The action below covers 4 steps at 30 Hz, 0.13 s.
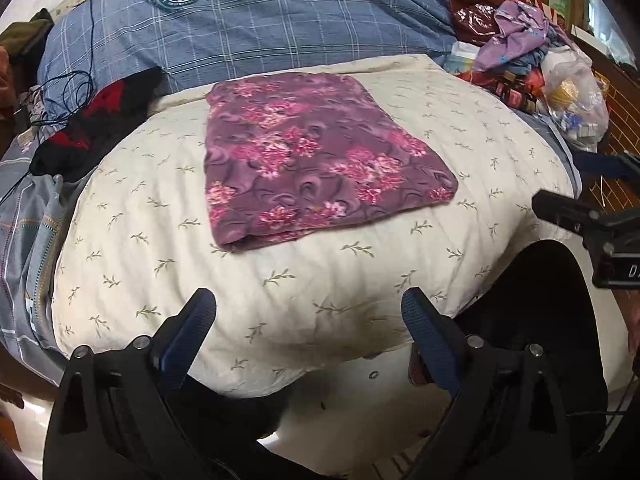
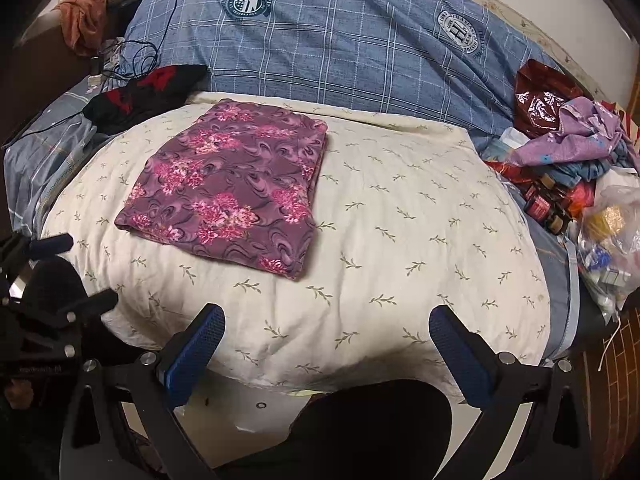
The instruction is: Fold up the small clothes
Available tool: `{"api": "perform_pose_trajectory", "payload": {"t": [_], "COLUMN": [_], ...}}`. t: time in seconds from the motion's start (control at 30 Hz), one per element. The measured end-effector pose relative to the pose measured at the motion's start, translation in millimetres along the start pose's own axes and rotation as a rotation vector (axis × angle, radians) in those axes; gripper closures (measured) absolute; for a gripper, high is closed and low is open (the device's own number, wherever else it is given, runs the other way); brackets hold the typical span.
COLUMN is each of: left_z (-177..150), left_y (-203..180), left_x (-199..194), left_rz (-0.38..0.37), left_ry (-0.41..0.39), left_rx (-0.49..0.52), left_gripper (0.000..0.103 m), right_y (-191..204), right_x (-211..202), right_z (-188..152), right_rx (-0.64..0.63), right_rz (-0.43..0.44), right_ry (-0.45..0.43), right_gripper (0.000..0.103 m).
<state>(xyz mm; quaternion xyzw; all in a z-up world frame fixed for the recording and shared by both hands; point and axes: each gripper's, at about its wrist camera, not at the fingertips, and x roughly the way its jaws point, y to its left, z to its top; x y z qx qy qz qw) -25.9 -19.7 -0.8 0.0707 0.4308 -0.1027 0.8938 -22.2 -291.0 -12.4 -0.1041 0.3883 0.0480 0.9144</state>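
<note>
A purple garment with pink flowers (image 1: 308,156) lies folded into a flat rectangle on a cream leaf-print pillow (image 1: 280,280). It also shows in the right wrist view (image 2: 232,188) on the pillow (image 2: 380,240). My left gripper (image 1: 308,312) is open and empty, held back over the pillow's near edge, well short of the garment. My right gripper (image 2: 326,328) is open and empty, also over the near edge. The right gripper shows at the right edge of the left wrist view (image 1: 592,224); the left one shows at the left edge of the right wrist view (image 2: 48,272).
A blue plaid quilt (image 2: 340,48) lies behind the pillow. A black and red cloth (image 2: 140,92) and cables (image 2: 132,56) sit at the back left. A pile of purple clothes (image 2: 580,136), bags and small jars (image 2: 548,204) fills the right side.
</note>
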Motion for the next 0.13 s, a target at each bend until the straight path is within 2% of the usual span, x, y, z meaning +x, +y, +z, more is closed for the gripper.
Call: {"api": "perform_pose_trajectory", "payload": {"t": [0.13], "left_z": [0.6], "left_y": [-5.7], "left_x": [-0.6], "left_rz": [0.015], "left_ry": [-0.003], "left_rx": [0.015], "left_gripper": [0.008], "right_y": [-4.3], "right_x": [-0.3], "right_z": [1.7], "right_rx": [0.006], "right_rz": [-0.005], "right_ry": [-0.005], "right_gripper": [0.000]}}
